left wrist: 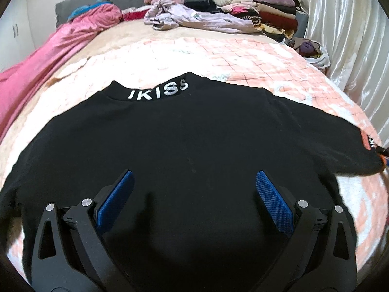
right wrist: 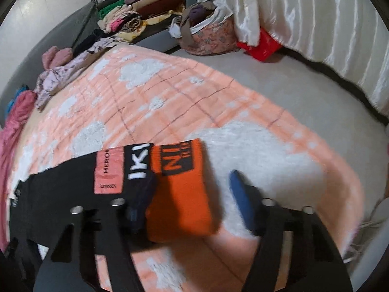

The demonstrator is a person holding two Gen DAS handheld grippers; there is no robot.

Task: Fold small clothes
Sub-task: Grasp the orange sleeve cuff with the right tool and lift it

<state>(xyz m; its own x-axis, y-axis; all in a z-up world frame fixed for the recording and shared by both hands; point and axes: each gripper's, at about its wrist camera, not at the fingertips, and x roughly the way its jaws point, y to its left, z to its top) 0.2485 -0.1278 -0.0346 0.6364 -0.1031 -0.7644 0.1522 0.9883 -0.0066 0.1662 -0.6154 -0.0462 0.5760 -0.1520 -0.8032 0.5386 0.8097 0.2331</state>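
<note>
A black sweater (left wrist: 182, 133) with white lettering on its collar (left wrist: 158, 92) lies flat on the peach and white bed cover (left wrist: 243, 56). My left gripper (left wrist: 194, 174) hovers over the sweater's body, open wide, its blue pads (left wrist: 272, 202) clear of the cloth. In the right wrist view the sweater's sleeve (right wrist: 60, 189) ends in an orange cuff (right wrist: 180, 194). My right gripper (right wrist: 189, 180) is open with that cuff between its fingers. The right-hand finger (right wrist: 240, 194) stands apart from the cuff's edge. This view is blurred.
A stack of folded clothes (left wrist: 255, 12) and a crumpled lilac garment (left wrist: 194, 18) lie at the head of the bed. A pink blanket (left wrist: 48, 53) runs along the left side. A flowered bag (right wrist: 209, 36), a red item (right wrist: 262, 46) and a white curtain (right wrist: 304, 24) stand beside the bed.
</note>
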